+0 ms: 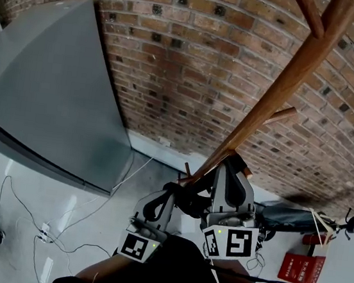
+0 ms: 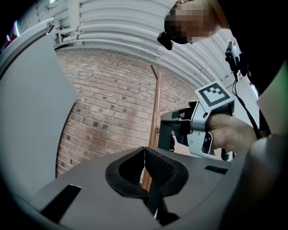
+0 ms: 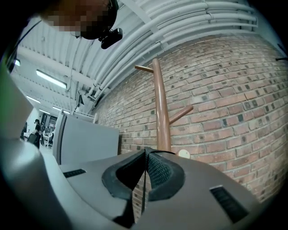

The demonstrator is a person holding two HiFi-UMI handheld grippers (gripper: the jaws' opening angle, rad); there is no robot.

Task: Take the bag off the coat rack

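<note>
Left hand-held gripper (image 2: 145,155) clenched shut beside the wooden coat rack (image 1: 289,75) at a brick wall (image 1: 195,56); right hand-held gripper (image 3: 146,155) seemingly pinching a thin black strap (image 3: 143,191).

Red brick wall (image 1: 194,62) as backdrop, grey partition panel (image 1: 46,101) in front of it at left; white cables (image 1: 133,173) trailing over the pale floor (image 1: 5,167) near a power strip (image 1: 44,229); red box (image 1: 299,269) low at right; white ceiling pipes (image 3: 180,22) overhead.
</note>
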